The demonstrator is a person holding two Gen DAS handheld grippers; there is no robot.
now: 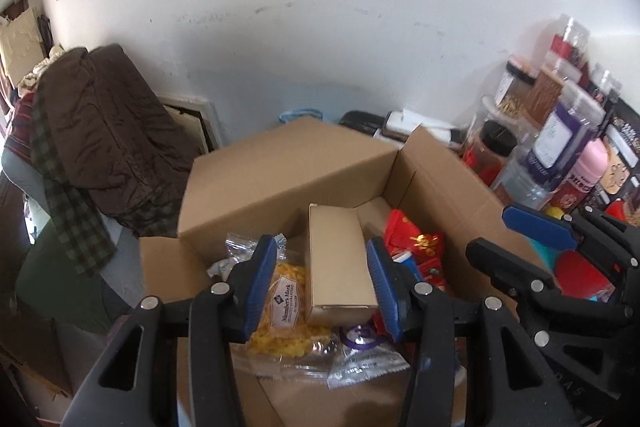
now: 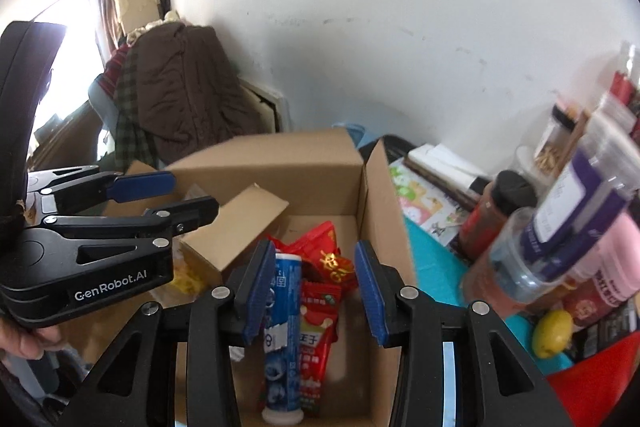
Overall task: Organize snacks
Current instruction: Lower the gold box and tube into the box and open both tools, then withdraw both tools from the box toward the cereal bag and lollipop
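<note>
An open cardboard carton [image 1: 280, 179] holds the snacks. Inside lie a small tan box [image 1: 340, 267], a yellow snack bag [image 1: 288, 307], red packets [image 1: 416, 243] and a clear wrapper with a purple mark [image 1: 360, 351]. My left gripper [image 1: 321, 255] hovers over the tan box and yellow bag, open, its pads touching nothing. In the right wrist view my right gripper [image 2: 314, 267] stands open above a blue tube [image 2: 282, 331] and red packets [image 2: 320, 319] on the carton [image 2: 384, 211] floor. The left gripper [image 2: 196, 191] shows empty there, and the right gripper [image 1: 490, 231] shows empty in the left wrist view.
Jars and bottles [image 1: 560, 147] crowd the right side, close to the carton [image 2: 580, 219]. A yellow round object [image 2: 554, 333] lies on the teal surface [image 2: 432, 267]. A brown coat [image 1: 100, 131] hangs over a chair at left. A white wall stands behind.
</note>
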